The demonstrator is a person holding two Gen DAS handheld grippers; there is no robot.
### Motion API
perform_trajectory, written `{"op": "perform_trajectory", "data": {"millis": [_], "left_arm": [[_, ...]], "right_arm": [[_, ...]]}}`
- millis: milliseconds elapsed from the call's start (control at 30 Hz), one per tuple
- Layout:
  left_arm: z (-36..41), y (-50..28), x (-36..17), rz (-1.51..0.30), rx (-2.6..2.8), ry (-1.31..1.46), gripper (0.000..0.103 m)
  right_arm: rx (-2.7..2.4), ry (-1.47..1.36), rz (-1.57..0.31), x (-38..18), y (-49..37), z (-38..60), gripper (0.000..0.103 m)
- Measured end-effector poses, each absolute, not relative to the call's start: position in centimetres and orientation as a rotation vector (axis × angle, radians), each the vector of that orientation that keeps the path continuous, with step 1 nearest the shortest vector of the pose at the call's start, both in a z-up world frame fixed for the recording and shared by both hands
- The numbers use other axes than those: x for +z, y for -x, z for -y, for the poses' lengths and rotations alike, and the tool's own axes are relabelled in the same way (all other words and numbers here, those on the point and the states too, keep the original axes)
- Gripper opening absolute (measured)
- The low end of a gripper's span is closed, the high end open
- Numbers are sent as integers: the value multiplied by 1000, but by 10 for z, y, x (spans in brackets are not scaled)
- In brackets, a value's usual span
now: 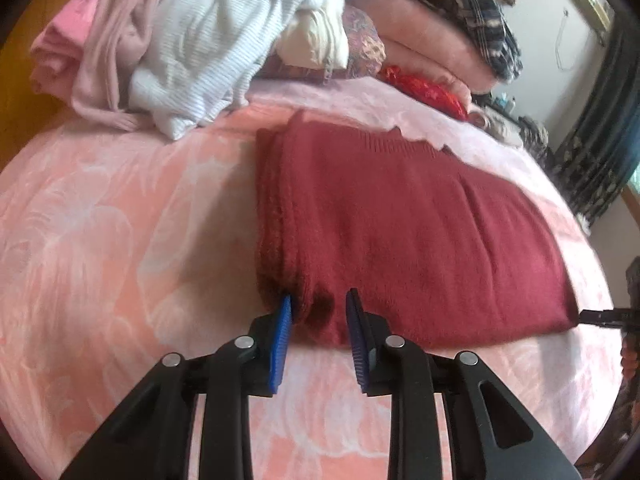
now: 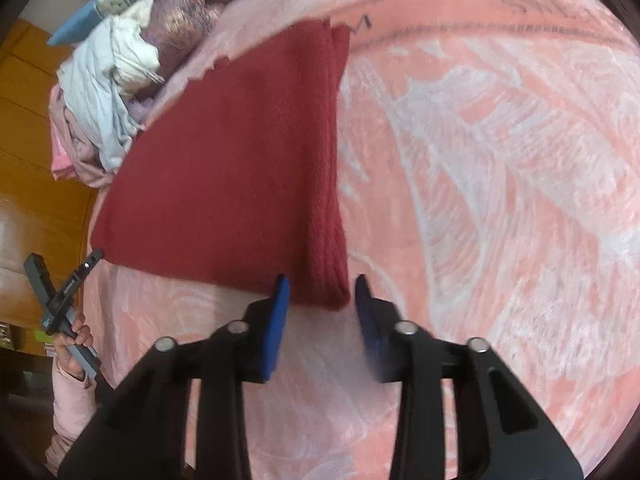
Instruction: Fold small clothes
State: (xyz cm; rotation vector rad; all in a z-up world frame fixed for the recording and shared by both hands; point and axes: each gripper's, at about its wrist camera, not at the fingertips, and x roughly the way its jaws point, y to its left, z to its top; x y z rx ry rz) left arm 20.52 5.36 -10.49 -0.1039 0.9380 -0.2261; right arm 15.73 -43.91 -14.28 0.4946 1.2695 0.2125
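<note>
A fuzzy red knit sweater [image 1: 400, 232] lies folded on the soft pink blanket [image 1: 120, 240]. Both claws, left claw [image 1: 318, 300] and right claw [image 2: 322, 284], are apart at its corners, beside a clothes pile [image 1: 192, 48].

The red sweater [image 1: 400, 220] is a fuzzy matt knit, lying on a plush pink blanket [image 1: 120, 240]. Gripper pads [image 1: 280, 340] look like ribbed blue plastic on matt black arms, and the wood floor [image 2: 36, 208] at the left edge is glossy.

Both views show soft, even daylight, moderately bright. In the left wrist view, faint shadow lies on the bed [image 1: 120, 240] toward 9 o'clock of the red knit [image 1: 400, 220]. Slight blur throughout; strong fisheye bending and dark vignette at edges.
</note>
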Motion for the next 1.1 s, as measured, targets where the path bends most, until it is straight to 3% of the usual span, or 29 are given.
{"op": "perform_trajectory", "data": {"millis": [200, 300, 400, 667, 933, 1100], "left_arm": [[-67, -217, -143, -1035, -174, 104, 29], [-72, -216, -145, -1037, -181, 132, 30], [-74, -211, -133, -1050, -169, 152, 31], [-45, -188, -73, -923, -228, 179, 36], [36, -215, -121, -1041, -314, 54, 38], [32, -211, -141, -1031, -329, 1, 35]], "right_arm": [[189, -500, -1296, -162, -159, 444, 11], [186, -471, -1289, -162, -158, 440, 12], [174, -453, -1272, -143, -155, 438, 22], [297, -382, -1164, -88, -158, 387, 22], [270, -345, -1254, -139, -192, 346, 22], [273, -426, -1275, -160, -194, 359, 9]]}}
